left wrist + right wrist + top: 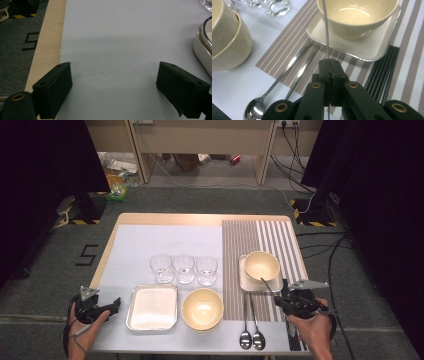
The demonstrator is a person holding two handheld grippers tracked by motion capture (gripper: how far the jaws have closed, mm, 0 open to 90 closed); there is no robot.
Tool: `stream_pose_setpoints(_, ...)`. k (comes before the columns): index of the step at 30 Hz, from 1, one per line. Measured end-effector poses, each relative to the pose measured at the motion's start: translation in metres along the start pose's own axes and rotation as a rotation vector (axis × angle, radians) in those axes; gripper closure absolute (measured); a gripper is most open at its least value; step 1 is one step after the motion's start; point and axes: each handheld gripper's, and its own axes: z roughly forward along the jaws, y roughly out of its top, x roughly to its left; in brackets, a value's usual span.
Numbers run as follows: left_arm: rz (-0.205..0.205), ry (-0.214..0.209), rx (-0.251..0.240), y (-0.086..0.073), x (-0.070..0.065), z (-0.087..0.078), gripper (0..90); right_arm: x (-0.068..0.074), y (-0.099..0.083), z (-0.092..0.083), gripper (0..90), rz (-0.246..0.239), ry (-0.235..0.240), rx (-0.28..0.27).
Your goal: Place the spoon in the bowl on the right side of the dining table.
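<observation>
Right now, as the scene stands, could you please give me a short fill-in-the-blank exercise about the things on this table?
1. The right gripper is shut on a thin metal handle that reaches toward the ____ on the square plate.
2. ____ glasses stand in a row behind the metal tray.
3. The left gripper has its jaws ____, with nothing between them.
4. ____ spoons lie on the striped mat.

Missing words: bowl; three; open; two.
</observation>
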Motion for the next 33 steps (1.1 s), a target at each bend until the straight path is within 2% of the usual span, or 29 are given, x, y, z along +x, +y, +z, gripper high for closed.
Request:
stream_pose_setpoints(4,0.0,0.0,-0.001,0.0,0.0,0.0,12.1,-0.004,0.007,-0.005,90.0,-0.001,0.003,-0.021)
stream_pose_setpoints(13,0.0,0.0,-0.001,0.0,0.0,0.0,12.1,-0.02,0.026,-0.011,90.0,0.044,0.009,-0.068)
stream_pose_setpoints(18,0.0,0.0,-0.001,0.0,0.0,0.0,12.1,-0.028,0.04,-0.01,90.0,0.059,0.012,-0.093)
stream_pose_setpoints(33,0.0,0.0,-0.002,0.0,0.0,0.0,12.1,-0.046,0.068,0.001,90.0,0.11,0.017,-0.122)
